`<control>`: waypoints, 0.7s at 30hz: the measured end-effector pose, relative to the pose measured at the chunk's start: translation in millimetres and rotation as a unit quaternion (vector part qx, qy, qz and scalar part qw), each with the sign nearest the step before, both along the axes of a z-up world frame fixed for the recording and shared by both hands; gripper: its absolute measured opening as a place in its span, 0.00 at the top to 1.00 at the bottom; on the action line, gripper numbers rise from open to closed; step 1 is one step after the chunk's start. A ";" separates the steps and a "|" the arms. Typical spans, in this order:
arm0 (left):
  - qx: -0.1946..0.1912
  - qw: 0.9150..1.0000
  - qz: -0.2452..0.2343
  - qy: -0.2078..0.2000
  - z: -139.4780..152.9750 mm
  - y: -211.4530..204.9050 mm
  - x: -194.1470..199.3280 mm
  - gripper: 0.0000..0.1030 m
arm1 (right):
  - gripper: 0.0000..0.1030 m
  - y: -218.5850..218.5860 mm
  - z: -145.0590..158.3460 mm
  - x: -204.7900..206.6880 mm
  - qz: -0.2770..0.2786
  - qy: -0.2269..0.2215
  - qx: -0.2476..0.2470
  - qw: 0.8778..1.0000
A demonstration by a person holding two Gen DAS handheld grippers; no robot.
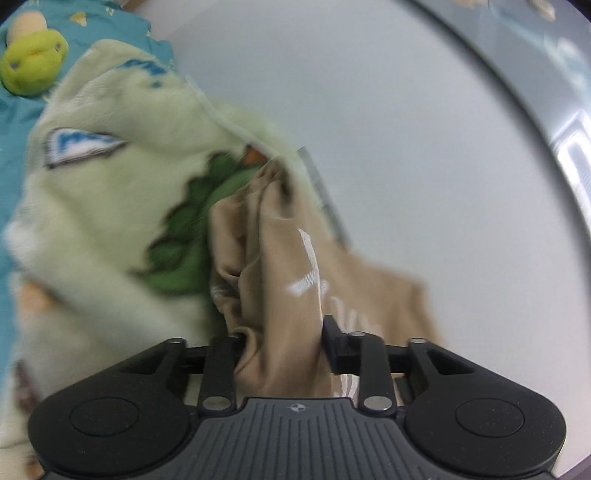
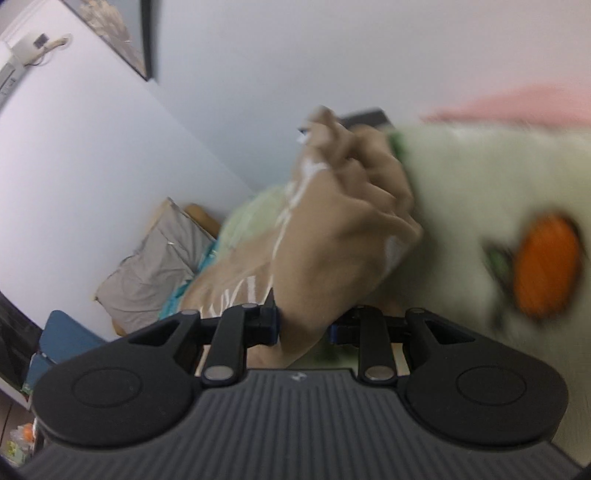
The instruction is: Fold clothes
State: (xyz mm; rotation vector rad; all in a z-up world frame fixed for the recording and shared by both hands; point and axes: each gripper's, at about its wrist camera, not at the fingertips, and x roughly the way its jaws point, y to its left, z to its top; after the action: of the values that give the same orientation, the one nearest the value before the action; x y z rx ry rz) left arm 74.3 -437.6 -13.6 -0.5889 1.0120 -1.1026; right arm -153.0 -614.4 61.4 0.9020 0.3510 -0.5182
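A tan garment with white print (image 1: 284, 273) hangs bunched in the air. My left gripper (image 1: 282, 341) is shut on one part of it. My right gripper (image 2: 304, 321) is shut on another bunched part of the same tan garment (image 2: 332, 229). The fingertips of both grippers are hidden by the cloth. Behind the garment lies a fluffy pale green blanket with a green dinosaur print (image 1: 110, 192), which also shows in the right wrist view (image 2: 461, 192) with an orange patch. Both views are blurred by motion.
A green plush toy (image 1: 33, 62) lies on a teal sheet (image 1: 107, 22) at the upper left. A grey pillow (image 2: 151, 266) leans by the white wall (image 2: 92, 147). A dark framed picture (image 2: 122, 33) hangs above. A pink cloth (image 2: 517, 103) lies beyond the blanket.
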 end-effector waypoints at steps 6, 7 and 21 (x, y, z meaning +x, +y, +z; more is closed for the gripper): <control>0.081 0.993 0.016 -0.084 30.3 4.9 -12.3 0.18 | 0.65 -3.0 -32.8 -16.2 -0.039 0.034 0.111 0.992; 0.089 0.991 0.020 -0.100 41.7 7.2 -15.6 0.17 | 0.66 -1.3 -31.2 -18.9 -0.038 0.043 0.120 0.991; 0.103 0.942 0.096 -0.304 151.0 115.3 -142.6 0.00 | 0.54 97.8 85.2 -80.9 0.042 0.052 -0.048 0.997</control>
State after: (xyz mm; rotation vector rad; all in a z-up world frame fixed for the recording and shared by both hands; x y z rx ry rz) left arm -68.3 -322.3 137.4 -0.1472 0.5062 -0.9043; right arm -233.9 -516.6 146.6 0.7651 0.4523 -0.5018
